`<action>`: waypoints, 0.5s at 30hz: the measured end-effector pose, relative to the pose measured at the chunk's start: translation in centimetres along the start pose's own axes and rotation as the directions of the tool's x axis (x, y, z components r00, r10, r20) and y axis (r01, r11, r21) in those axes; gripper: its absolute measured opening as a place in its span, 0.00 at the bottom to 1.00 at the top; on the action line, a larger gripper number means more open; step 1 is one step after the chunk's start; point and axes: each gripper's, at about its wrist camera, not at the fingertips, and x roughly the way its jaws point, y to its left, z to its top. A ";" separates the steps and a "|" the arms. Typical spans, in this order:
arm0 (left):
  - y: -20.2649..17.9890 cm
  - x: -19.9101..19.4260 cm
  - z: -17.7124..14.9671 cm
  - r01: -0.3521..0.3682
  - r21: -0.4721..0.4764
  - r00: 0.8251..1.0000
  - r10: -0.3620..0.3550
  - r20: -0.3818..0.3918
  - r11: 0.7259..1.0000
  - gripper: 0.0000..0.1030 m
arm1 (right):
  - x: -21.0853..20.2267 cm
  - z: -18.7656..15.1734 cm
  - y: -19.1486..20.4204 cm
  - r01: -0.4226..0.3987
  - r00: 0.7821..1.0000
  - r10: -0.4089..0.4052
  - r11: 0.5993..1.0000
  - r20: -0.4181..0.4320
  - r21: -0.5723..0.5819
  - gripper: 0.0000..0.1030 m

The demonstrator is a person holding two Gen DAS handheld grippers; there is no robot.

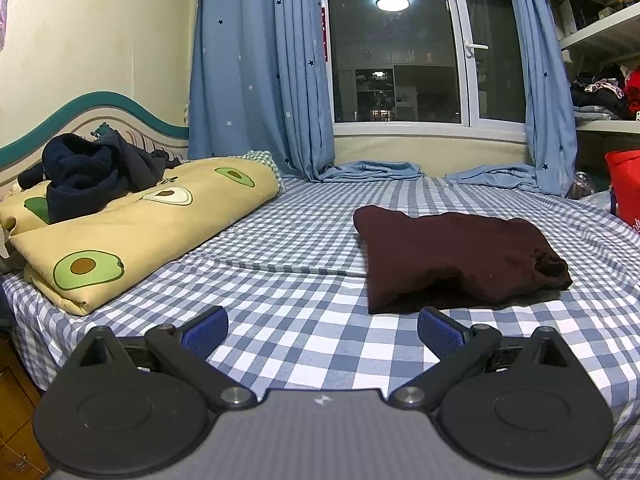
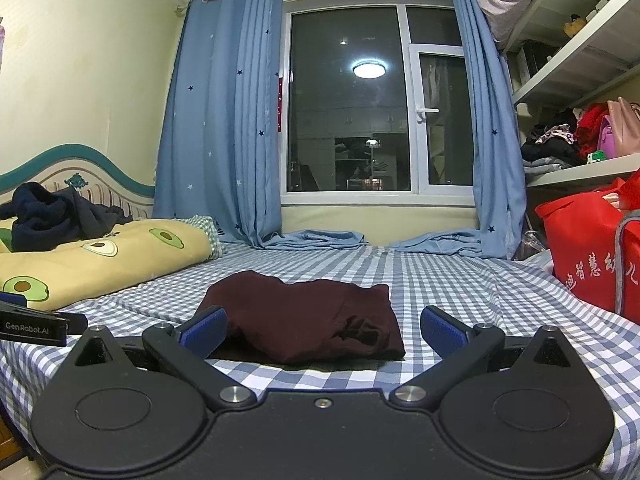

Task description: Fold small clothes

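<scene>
Centrally, a folded maroon garment [image 2: 304,316] lies flat on the checked bed sheet [image 1: 288,256], near the bed's front edge. The right hand-held gripper [image 2: 322,332] hovers just before it, blue pads [image 2: 202,330] spread wide, gripping nothing. The left hand-held gripper [image 1: 322,334] sits to the garment's left, likewise wide open and empty. Farther left, a folded avocado-print quilt [image 1: 132,232] carries a heap of dark navy clothes [image 1: 88,172]. Blue star curtains [image 2: 216,120] frame the dark window [image 2: 348,104]; a red bag [image 2: 592,248] stands at right.
</scene>
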 end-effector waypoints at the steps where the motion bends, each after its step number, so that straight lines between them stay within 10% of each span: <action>1: 0.0 0.0 0.0 0.003 0.000 1.000 -0.003 -0.002 1.000 0.99 | 0.0 0.0 0.0 0.000 1.000 0.000 1.000 -0.001 0.000 1.00; 15: -0.5 0.6 -0.5 0.017 0.028 1.000 -0.017 -0.012 0.999 0.99 | 0.8 -0.3 -0.3 -0.021 0.999 0.022 0.999 -0.030 0.028 1.00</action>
